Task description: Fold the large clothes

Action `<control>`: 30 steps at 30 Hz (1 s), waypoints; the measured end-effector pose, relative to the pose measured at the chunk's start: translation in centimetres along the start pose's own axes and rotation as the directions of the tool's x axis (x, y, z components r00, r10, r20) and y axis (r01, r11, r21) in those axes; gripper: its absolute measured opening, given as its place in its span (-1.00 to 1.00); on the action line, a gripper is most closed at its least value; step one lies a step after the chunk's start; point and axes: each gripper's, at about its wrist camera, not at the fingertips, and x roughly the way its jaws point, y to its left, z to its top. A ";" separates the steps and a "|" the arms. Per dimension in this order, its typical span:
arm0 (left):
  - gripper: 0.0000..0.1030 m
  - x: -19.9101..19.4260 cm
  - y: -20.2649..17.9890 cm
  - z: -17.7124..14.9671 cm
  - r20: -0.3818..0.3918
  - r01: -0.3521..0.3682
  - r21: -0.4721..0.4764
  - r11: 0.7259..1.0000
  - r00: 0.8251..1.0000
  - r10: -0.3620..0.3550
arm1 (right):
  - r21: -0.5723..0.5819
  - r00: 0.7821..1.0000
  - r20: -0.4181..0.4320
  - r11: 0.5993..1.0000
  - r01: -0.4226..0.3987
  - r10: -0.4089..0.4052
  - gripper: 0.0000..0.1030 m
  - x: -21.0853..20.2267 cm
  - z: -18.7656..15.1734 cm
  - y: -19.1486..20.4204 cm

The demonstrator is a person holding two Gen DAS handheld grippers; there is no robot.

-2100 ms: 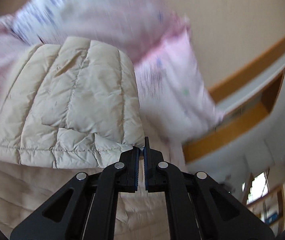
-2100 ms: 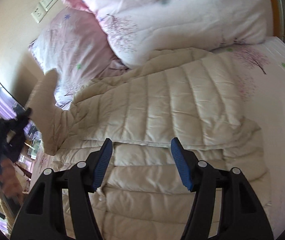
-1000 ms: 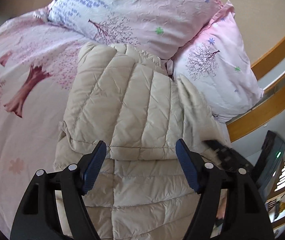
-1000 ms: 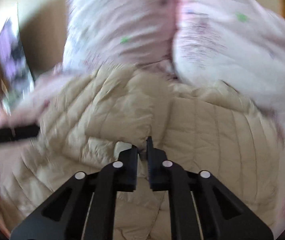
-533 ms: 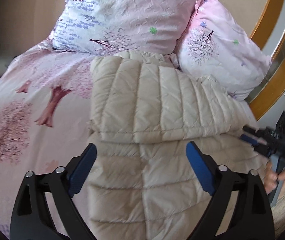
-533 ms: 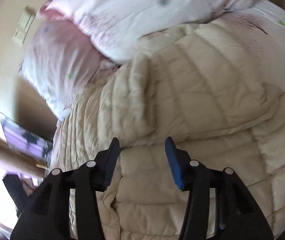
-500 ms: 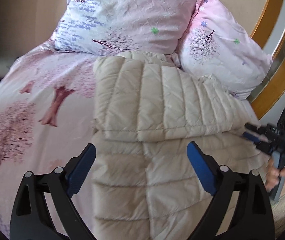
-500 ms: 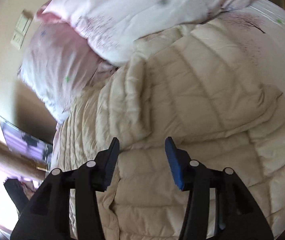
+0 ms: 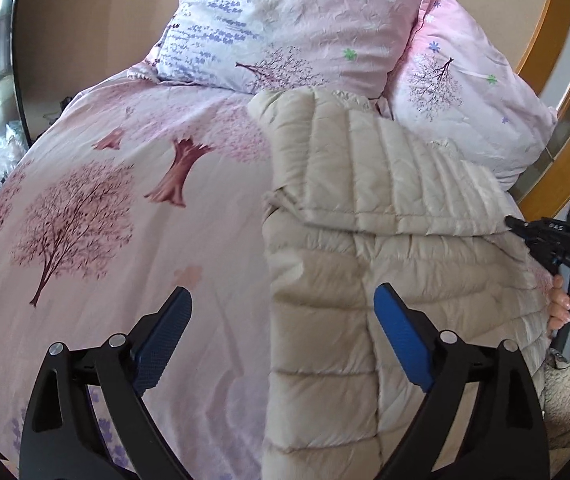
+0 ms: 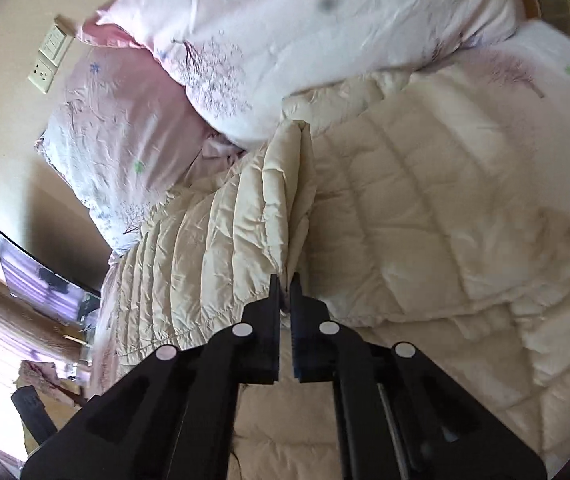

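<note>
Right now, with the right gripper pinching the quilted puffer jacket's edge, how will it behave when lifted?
Likely floppy: the puffer jacket drapes from the right gripper. Probably light, given its puffy quilting. The sheeny shell may slip from the thin pinch.

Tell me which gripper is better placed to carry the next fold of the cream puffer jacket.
Right gripper: already shut on a jacket edge. Left gripper is open, gripping nothing.

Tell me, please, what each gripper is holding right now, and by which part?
The right gripper is shut on the cream puffer jacket, pinching the edge of a raised fold. The left gripper is open and holds nothing.
</note>
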 end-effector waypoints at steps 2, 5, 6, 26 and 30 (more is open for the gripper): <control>0.76 0.2 0.3 -0.5 -0.015 0.012 -0.002 1.000 1.000 -0.012 | -0.003 0.999 -0.021 0.999 0.041 -0.041 -0.90 0.2 -0.4 -0.3; 0.64 0.4 0.4 -1.0 -0.037 0.042 -0.012 0.999 0.998 -0.043 | 0.013 0.992 -0.071 0.994 0.106 -0.105 -0.89 1.6 -0.8 -1.1; 0.62 0.4 0.5 -1.3 -0.045 0.058 -0.018 0.998 0.997 -0.059 | 0.019 0.990 -0.087 0.994 0.112 -0.110 -0.88 1.9 -0.8 -1.4; 0.26 -3.2 2.2 -8.6 -0.117 0.347 -0.156 0.925 0.923 -0.366 | 0.124 0.976 -0.216 0.991 0.053 -0.025 0.30 -16.5 -8.6 -18.2; 0.25 -3.9 1.8 -9.9 -0.120 0.387 -0.169 0.906 0.905 -0.409 | 0.121 0.960 -0.278 0.993 -0.006 0.039 0.29 -16.5 -10.2 -18.8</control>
